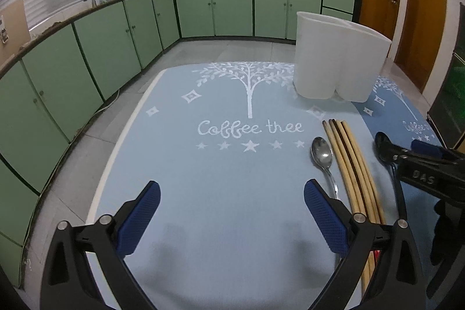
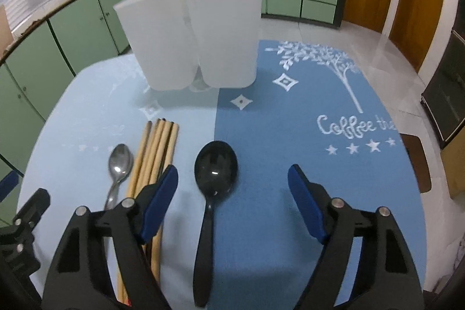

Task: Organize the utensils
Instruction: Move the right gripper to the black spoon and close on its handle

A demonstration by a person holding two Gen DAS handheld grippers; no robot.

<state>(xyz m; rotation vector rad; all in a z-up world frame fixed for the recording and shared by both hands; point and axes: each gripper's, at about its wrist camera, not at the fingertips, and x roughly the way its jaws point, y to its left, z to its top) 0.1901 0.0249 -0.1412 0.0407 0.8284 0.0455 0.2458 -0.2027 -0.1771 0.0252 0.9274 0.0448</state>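
Black spoon (image 2: 215, 164), flat on counter (image 2: 290, 121), handle lined between right claw (image 2: 232, 185) pads, apart, seemingly for pickup; left claw (image 1: 232, 211) apart, empty.

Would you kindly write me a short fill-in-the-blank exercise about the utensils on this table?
1. The black plastic spoon lies between the open fingers of the ____ gripper.
2. The chopsticks lie between the black spoon and the ____ spoon.
3. The white two-compartment holder stands ____ on the placemats.
4. The left gripper holds ____.

Missing words: right; metal; upright; nothing
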